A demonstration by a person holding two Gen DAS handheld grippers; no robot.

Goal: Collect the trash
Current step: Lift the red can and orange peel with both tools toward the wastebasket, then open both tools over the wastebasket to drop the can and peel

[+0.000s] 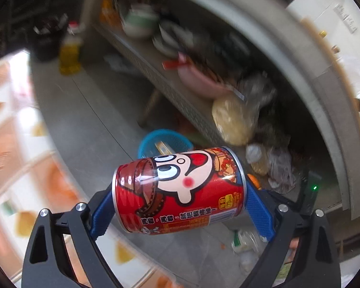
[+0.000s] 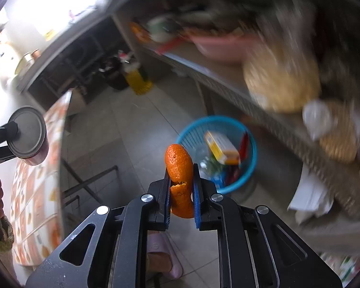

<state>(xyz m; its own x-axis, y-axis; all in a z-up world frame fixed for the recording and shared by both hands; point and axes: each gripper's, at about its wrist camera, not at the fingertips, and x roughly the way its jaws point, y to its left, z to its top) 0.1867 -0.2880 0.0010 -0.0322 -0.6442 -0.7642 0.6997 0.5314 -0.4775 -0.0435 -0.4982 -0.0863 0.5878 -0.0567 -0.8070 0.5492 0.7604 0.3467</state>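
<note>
In the left wrist view my left gripper is shut on a red drink can printed with a cartoon face; its blue pads press on both ends, and the can lies sideways. The same can shows at the left of the right wrist view, held up beside the table. My right gripper is shut on a strip of orange peel that sticks up past the fingertips. Ahead and below on the floor stands a blue basket with a yellow box, wrappers and a bottle inside. It also shows just past the can as the blue basket.
A metal shelf holds bowls, a pink basin and bagged food. A yellow oil bottle and a dark bin stand on the tiled floor farther back. A table with an orange-patterned cloth is at the left. A pink slipper is below my right gripper.
</note>
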